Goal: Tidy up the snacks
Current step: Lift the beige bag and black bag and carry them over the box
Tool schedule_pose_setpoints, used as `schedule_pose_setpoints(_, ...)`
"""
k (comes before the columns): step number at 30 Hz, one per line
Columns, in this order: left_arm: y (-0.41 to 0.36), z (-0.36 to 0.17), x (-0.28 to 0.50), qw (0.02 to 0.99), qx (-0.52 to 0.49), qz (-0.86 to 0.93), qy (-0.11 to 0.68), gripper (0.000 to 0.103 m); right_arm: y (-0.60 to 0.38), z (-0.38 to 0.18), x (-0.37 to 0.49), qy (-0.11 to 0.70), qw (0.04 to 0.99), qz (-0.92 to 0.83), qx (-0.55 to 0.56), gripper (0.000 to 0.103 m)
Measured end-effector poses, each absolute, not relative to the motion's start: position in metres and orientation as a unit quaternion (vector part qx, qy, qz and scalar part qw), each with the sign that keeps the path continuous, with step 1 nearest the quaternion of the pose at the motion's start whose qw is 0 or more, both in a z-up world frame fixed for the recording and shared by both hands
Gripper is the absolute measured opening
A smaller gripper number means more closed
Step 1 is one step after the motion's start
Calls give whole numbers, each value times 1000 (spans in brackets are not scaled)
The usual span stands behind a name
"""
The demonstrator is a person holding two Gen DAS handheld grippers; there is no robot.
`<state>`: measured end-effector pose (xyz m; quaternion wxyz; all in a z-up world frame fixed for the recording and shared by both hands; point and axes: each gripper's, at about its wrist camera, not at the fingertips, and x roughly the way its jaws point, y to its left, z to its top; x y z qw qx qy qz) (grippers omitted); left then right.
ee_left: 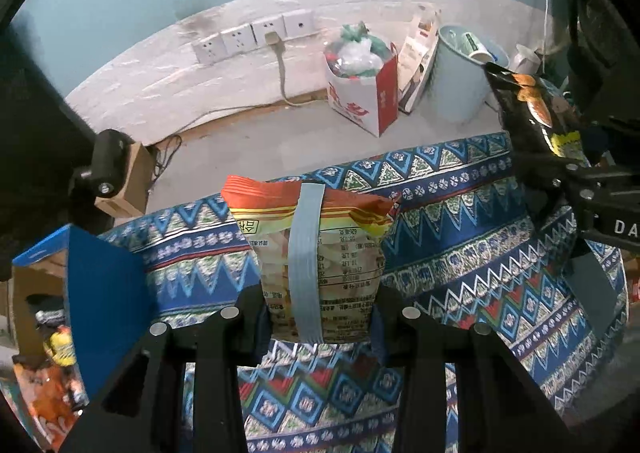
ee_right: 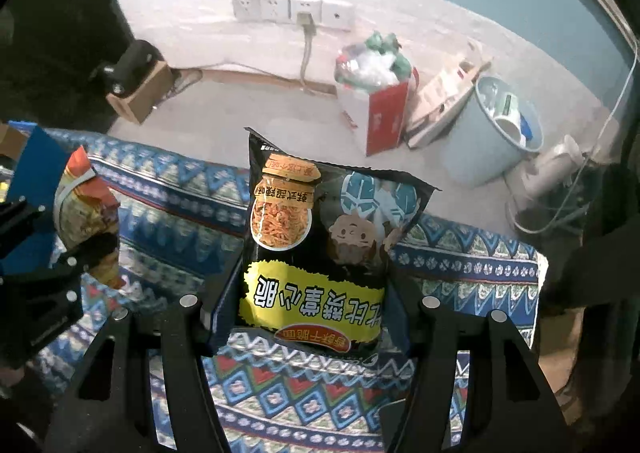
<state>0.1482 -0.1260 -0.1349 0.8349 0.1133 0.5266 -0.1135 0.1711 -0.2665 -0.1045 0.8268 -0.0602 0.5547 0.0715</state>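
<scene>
My left gripper [ee_left: 320, 317] is shut on an orange and yellow snack bag [ee_left: 316, 249], held upright above the patterned tablecloth [ee_left: 460, 273]. The same bag shows at the left of the right wrist view [ee_right: 86, 217]. My right gripper [ee_right: 308, 317] is shut on a black snack bag with a yellow label [ee_right: 320, 245], also held above the cloth. That black bag shows at the upper right of the left wrist view [ee_left: 536, 109]. A blue cardboard box [ee_left: 96, 285] with several snack packs inside stands open at the left.
Beyond the table edge lies the floor with a red and white bag of rubbish [ee_left: 364, 93], a pale blue bin [ee_left: 460, 73], a wall socket strip [ee_left: 252, 37] with a cable, and a small cardboard box [ee_left: 128, 181].
</scene>
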Motion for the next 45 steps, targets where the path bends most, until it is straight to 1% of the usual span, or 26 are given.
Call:
schedule_pose_setpoints(9,-88,-94,118,854,112,-105,497,40,-214,-68,156,530,837,114,-68,62)
schedule_pose_setpoints(20,-11,-72,98,861,87,-60,498,40,-144,-43,144,510,837,176,-89,62)
schedule_pose_setpoints(30,65,-65,75,865,51,-15,498,40,-82,-36,144,502,830,219,-107,62)
schedule_pose_setpoints(45,140,-71,59,864,-5,35,503,39,3,-39,141,498,811,278,-134,62)
